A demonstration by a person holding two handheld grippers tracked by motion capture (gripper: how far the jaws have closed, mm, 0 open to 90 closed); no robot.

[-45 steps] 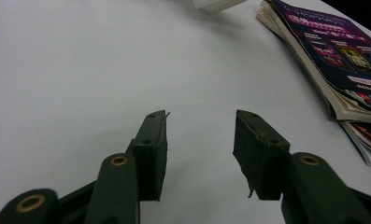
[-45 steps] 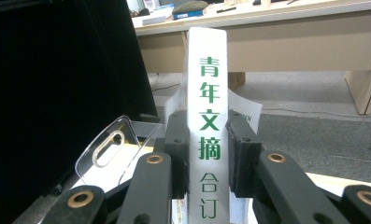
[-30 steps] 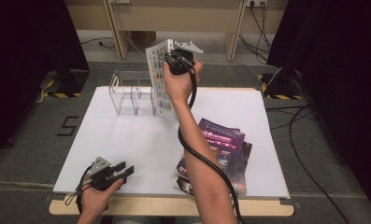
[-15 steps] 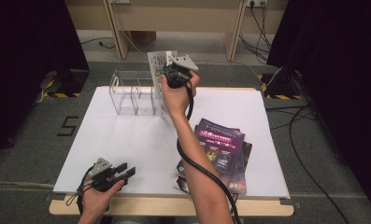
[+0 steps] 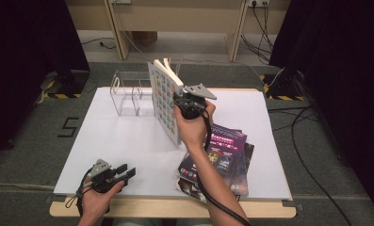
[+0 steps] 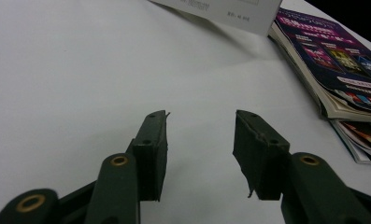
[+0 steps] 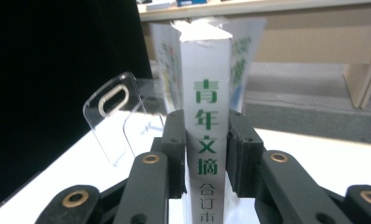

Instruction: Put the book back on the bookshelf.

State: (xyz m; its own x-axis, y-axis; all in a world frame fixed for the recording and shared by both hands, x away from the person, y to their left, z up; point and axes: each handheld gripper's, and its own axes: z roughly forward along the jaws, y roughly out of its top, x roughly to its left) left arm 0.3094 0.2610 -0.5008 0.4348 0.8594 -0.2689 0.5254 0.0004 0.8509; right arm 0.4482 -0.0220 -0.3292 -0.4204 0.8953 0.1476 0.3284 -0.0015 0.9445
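Nearest, the left tongs (image 5: 121, 172) rest at the desk's (image 5: 128, 141) front left corner, jaws apart on nothing. Right of them a magazine stack (image 5: 222, 157) lies by the front edge. Mid-desk, the right tongs (image 5: 179, 101), just easing wider, clamp the book (image 5: 166, 101) by its spine, title legible from the right gripper view. Behind stands the clear rack (image 5: 128, 94), partly hidden by the book.

One book (image 5: 165, 101) upright; one clear rack (image 5: 128, 94); stacked magazines (image 5: 220, 157).

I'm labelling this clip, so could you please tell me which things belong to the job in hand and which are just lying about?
In use: thick white-spined book clamped in right gripper; clear acrylic book rack.
Lying about: stack of purple-covered magazines; idle open left gripper.
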